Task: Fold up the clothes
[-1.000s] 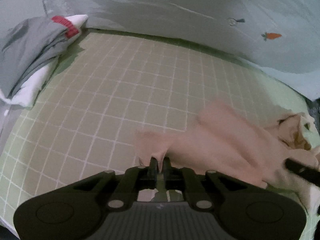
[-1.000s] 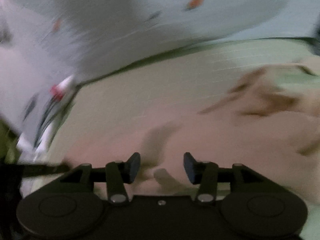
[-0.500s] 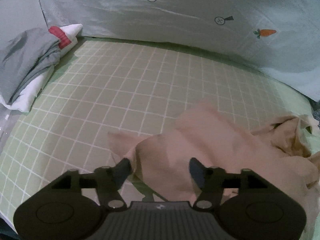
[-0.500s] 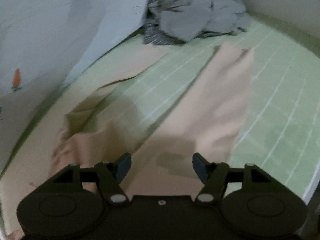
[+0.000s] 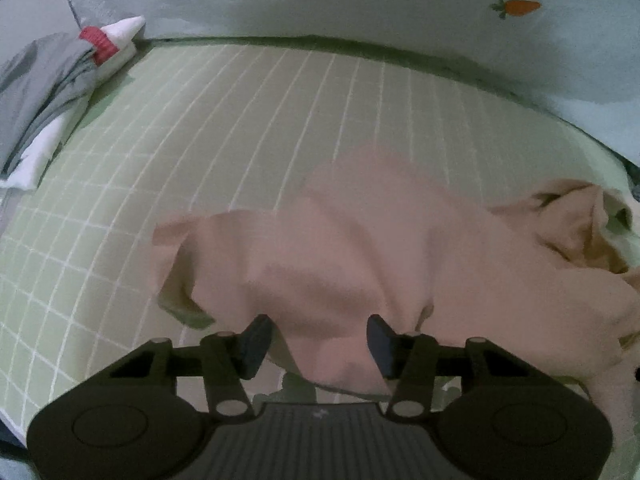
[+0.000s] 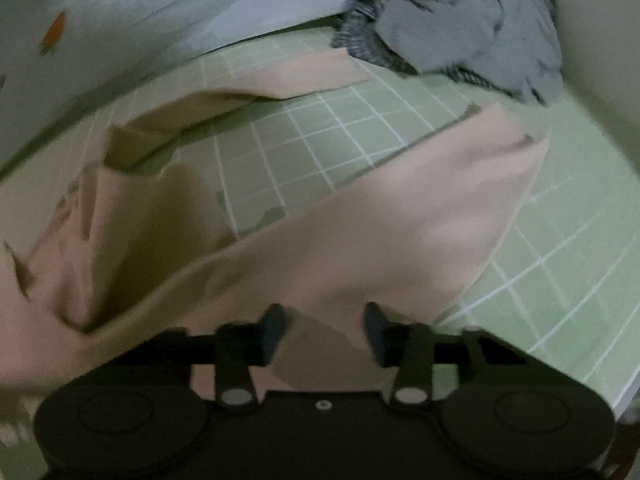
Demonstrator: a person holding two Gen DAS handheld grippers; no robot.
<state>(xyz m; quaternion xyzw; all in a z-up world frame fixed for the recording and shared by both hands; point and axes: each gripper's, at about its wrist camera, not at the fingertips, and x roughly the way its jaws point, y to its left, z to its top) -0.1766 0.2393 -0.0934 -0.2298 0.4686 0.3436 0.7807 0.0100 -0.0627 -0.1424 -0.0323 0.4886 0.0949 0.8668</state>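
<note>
Right cam is pretty smeared, so the grey clothes (image 6: 472, 12) up top are just a blur for me. The pink garment (image 5: 360, 264) runs off my left view's right edge, and its near hem hides behind the claw housing.

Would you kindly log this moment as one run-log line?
left claw: open, above garment | right claw: open | beige garment: crumpled on green grid mat | fold: not done

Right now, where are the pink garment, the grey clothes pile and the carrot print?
pink garment (image 5: 360, 264), left wrist view, its middle.
grey clothes pile (image 6: 472, 12), right wrist view, top of the heap.
carrot print (image 5: 520, 7), left wrist view, orange body.
</note>
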